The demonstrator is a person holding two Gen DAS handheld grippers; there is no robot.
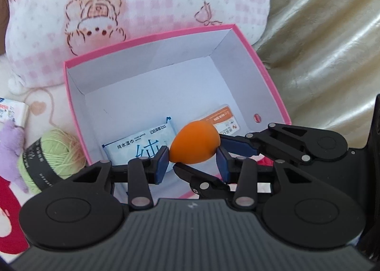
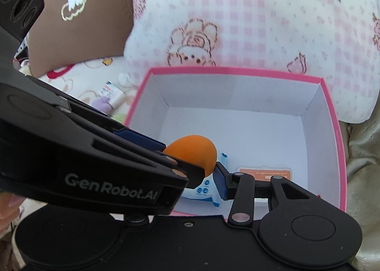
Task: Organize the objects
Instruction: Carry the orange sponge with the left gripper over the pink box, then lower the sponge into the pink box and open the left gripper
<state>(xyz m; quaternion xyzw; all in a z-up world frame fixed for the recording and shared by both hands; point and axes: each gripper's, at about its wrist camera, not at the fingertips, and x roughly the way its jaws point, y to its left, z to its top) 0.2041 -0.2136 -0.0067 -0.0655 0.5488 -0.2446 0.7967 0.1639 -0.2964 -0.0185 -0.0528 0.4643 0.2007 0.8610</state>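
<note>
Orange sponge (image 1: 194, 143) held above near end of pink box (image 1: 152, 36). Left tool (image 1: 192, 160) pinches sponge's sides between blue pads. Right tool (image 2: 190, 171) also clamps sponge, crossing left. Wipes packet (image 1: 142, 147), orange card (image 1: 224, 119) lie inside box. Green yarn (image 1: 55, 152) left of box.
</note>
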